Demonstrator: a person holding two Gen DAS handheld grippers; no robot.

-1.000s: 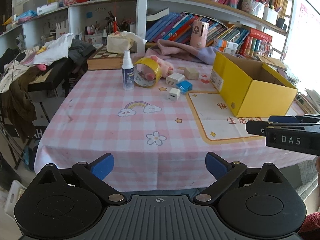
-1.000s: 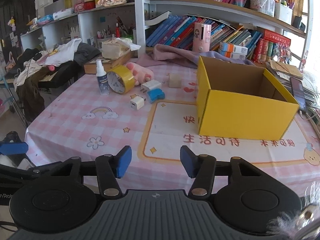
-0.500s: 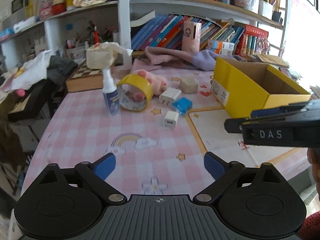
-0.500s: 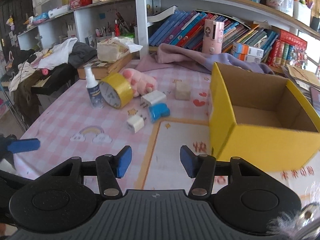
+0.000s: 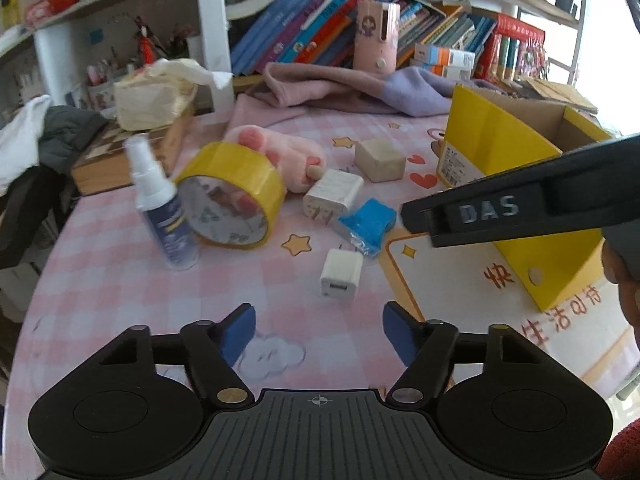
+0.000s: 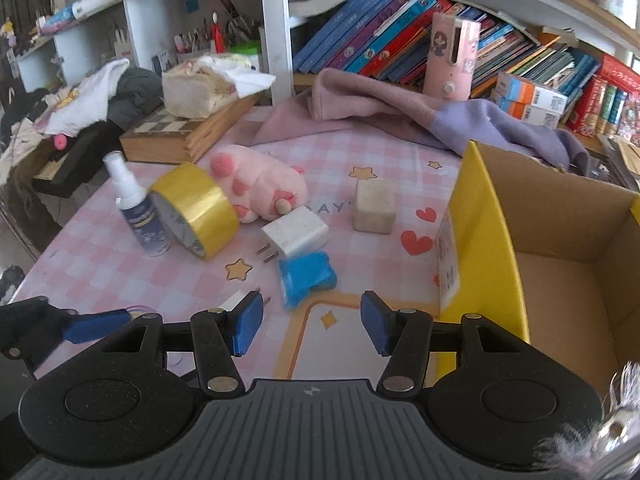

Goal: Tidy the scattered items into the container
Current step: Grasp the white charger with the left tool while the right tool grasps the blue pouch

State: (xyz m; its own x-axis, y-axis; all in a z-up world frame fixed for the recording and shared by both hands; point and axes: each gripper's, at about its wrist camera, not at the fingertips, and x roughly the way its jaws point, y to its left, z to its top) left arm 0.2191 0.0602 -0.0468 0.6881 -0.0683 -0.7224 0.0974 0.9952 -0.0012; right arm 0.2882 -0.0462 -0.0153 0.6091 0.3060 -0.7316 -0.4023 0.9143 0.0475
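Counter [image 5: 100, 280]: pink checked cloth under crowded bookshelves.
Hidden: small white charger [image 5: 341, 275] is mostly behind the right tool's [image 6: 310, 330] left finger in the right wrist view.
Left tool [image 5: 319, 332]: spread wide, empty, above the counter, charger just ahead.
Right tool: wide, empty; blue item [image 6: 306, 278] just ahead.
Yellow box [image 6: 492, 240]: to its right, open.

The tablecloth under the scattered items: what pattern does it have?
The tablecloth has a pink-and-white check with printed stars, clouds and hearts; it shows best in the left wrist view.
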